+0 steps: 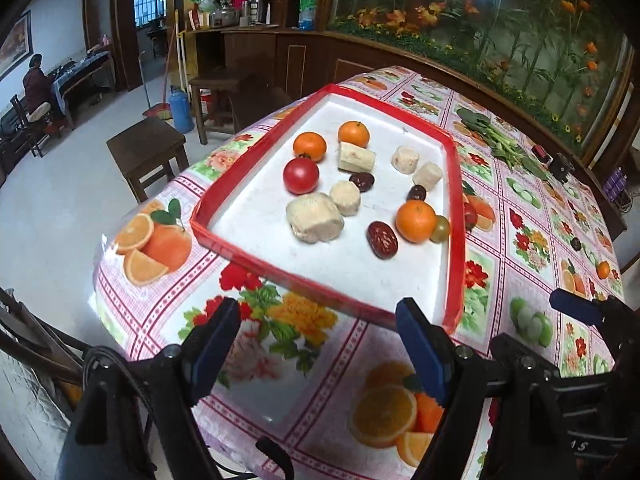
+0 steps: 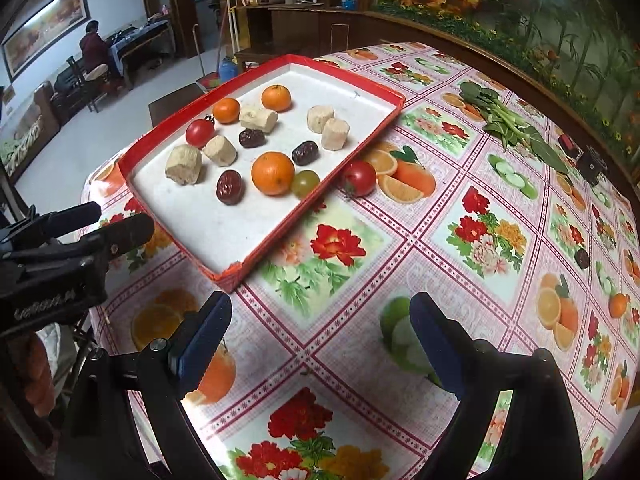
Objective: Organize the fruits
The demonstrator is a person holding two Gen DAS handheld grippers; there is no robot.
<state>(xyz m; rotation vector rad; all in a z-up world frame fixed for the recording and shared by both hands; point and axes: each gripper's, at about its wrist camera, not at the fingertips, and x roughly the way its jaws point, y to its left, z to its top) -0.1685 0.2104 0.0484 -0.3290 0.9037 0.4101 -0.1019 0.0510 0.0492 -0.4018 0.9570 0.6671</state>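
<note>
Both sets of fingers spread wide and clamped on nothing. Left gripper (image 1: 318, 312) hovering just short of the near rim of the red tray (image 1: 456, 240); right gripper (image 2: 320, 308) off the tray's near corner, above the flowered cloth of the bench (image 2: 400, 280). Probably parked there so both cameras take in the whole spread before a pick is chosen.

Inside the tray, already gathered:
- three oranges, the largest (image 2: 273, 173) toward the near right rim, touching a small green fruit (image 2: 305, 183)
- one tomato (image 2: 200, 133) by the left rim
- three red dates, one (image 2: 230, 187) nearest the open end
- several pale cut chunks (image 2: 184, 164), too indistinct to name
- no sorting by kind yet, so grouping looks unfinished

Outside the tray, likely still to be brought in:
- a second tomato (image 2: 359, 178) just beside the right rim, on the cloth and easy to confuse with the printed fruit around it
- a loose date (image 2: 582, 258) and a small orange (image 2: 618, 305), well apart from the tray toward the far right
- leafy greens (image 2: 512, 124) well beyond the right rim; not fruit, so probably meant to stay put

Nearest job for the right gripper, by its position: the stray tomato. Round and smooth, so apt to roll if pinched off-centre.
</note>
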